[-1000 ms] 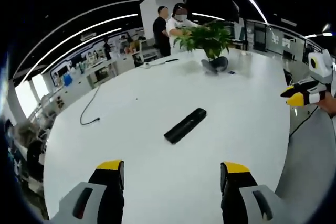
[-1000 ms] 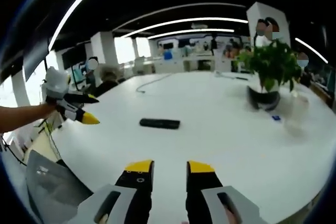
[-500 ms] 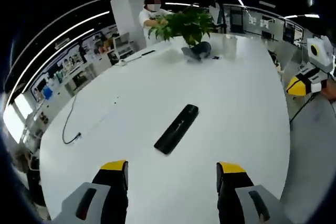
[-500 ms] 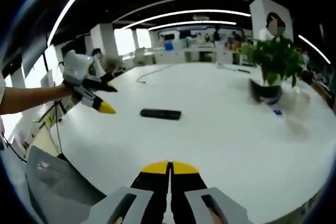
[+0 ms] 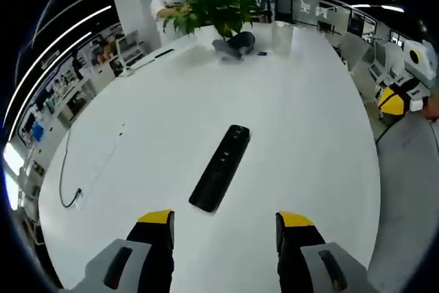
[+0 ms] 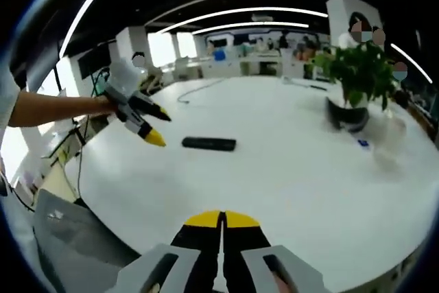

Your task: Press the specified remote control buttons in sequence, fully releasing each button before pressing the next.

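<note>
- Approaching the remote control [image 5: 220, 168] is judged to be the step in hand; no button is being pressed yet.
- The remote is seen lying flat on the white table [image 5: 309, 121], just ahead of the left gripper [image 5: 223, 228] and roughly centred between its yellow-tipped fingers [image 5: 156, 219].
- The left gripper's fingers are held wide apart, with nothing held or touched.
- The right gripper [image 6: 221, 220] is closed, its fingertips pressed together on nothing; the remote [image 6: 209, 144] lies well ahead of them.
- A single closed tip is best lowered squarely onto one button, then lifted fully clear.
- The potted plant [image 6: 353, 84] stands far beyond the fingers.
</note>
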A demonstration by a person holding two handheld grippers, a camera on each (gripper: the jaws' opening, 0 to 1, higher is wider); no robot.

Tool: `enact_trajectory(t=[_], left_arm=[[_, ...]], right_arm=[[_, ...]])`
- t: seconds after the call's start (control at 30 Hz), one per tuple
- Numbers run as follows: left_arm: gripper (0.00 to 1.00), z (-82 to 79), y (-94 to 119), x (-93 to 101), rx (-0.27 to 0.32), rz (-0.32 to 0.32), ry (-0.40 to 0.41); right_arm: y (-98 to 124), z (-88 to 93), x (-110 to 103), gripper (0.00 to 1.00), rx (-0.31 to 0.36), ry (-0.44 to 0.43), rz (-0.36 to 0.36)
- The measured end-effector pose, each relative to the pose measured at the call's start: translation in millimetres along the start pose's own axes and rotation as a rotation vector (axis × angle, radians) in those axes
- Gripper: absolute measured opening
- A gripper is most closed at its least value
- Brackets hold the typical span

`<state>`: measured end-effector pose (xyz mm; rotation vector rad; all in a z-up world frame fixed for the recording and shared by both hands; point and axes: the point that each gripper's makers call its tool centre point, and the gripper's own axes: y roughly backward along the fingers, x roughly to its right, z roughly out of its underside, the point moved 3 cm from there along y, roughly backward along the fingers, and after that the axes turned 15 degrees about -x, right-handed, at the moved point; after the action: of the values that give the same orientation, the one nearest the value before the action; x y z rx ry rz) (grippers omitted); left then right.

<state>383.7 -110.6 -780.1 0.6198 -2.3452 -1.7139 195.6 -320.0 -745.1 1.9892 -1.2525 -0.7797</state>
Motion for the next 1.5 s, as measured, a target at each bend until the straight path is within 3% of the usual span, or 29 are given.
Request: enact_trajectory(t=[0.17, 0.33, 0.53, 0.7, 0.83, 1.13, 1.27, 1.5], left_arm=[[0.59, -6.3, -9, -6.6, -0.039, 0.049, -0.029], [0.47, -6.1, -22, -16.9, -0.116, 0.087, -0.060], [0.50, -12.9, -35, -20.6, -0.145, 0.119, -0.086], [0.52, -17.8, -46, -19.1, -0.187, 0.147, -0.155], [0.52, -19.5, -52, -21.5, -0.223, 0.153, -0.198], [0.41, -19.3, -61, -24.0, -0.274, 0.142, -0.258], [0.30, -15.2, -66, -28.1, -0.306, 0.149, -0.270], [0.28, -12.1, -72, -27.3, -0.321, 0.152, -0.287]], right_arm=[[-1, 0.8, 0, 0.00, -0.009, 0.000, -0.001], [-1, 1.2, 0, 0.00, -0.014, -0.006, -0.006], [-1, 1.7, 1, 0.00, -0.017, -0.012, -0.004], [-1, 1.9, 2, 0.00, -0.019, -0.015, -0.003], [-2, 2.5, 2, 0.00, -0.023, -0.016, -0.003], [-1, 4.5, 2, 0.00, -0.029, -0.020, -0.003], [-1, 5.1, 2, 0.00, -0.032, -0.022, -0.002], [-2, 5.4, 3, 0.00, -0.034, -0.024, 0.003]])
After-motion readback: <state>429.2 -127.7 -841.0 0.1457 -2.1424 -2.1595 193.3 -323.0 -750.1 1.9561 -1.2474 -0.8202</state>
